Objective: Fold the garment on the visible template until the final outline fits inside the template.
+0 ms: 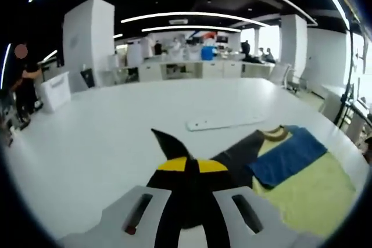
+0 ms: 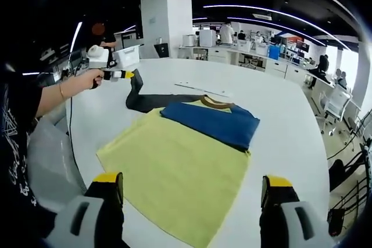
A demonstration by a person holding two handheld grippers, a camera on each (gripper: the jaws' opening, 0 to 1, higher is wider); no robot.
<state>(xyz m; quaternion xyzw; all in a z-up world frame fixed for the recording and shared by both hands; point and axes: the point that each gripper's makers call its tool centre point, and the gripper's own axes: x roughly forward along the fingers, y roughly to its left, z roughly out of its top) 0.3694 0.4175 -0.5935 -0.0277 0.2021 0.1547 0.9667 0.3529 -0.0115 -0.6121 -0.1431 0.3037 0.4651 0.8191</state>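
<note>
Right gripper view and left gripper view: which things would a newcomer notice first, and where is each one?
The yellow T-shirt lies flat on the white table, with its blue sleeve folded across the chest. The left tool, held by a hand, is shut on the dark sleeve and lifts it off the table. The right tool is open over the hem.

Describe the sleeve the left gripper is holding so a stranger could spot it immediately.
On the white table lies a yellow garment. Its dark sleeve stretches out from the collar end, pinched in the left gripper. The opposite blue sleeve lies folded over the body.
</note>
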